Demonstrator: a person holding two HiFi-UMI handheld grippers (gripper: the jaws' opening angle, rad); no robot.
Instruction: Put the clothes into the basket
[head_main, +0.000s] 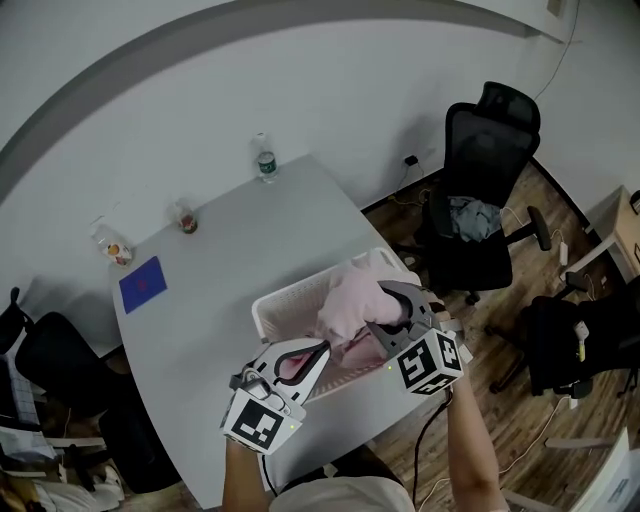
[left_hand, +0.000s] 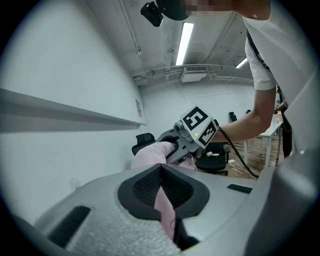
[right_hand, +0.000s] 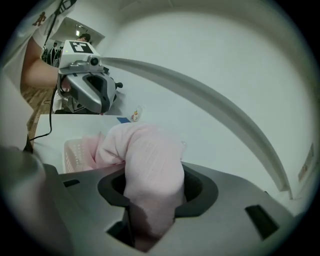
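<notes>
A pink garment (head_main: 350, 305) is bunched over the white plastic basket (head_main: 285, 300) at the near right part of the grey table (head_main: 220, 270). My right gripper (head_main: 392, 312) is shut on a thick fold of the garment (right_hand: 150, 170), which bulges up between its jaws. My left gripper (head_main: 300, 362) is shut on a thinner strip of the same pink cloth (left_hand: 162, 205), over the basket's near rim. In the left gripper view the right gripper (left_hand: 187, 137) grips the pink bundle ahead. The basket (right_hand: 75, 152) shows below the cloth in the right gripper view, where the left gripper (right_hand: 90, 90) hangs above it.
On the table's far side stand a water bottle (head_main: 265, 158), a small jar (head_main: 186, 219), a wrapped item (head_main: 112, 245) and a blue card (head_main: 141, 284). Black office chairs (head_main: 480, 190) stand right of the table, one holding grey cloth (head_main: 472, 216). Another chair (head_main: 50, 365) is at the left.
</notes>
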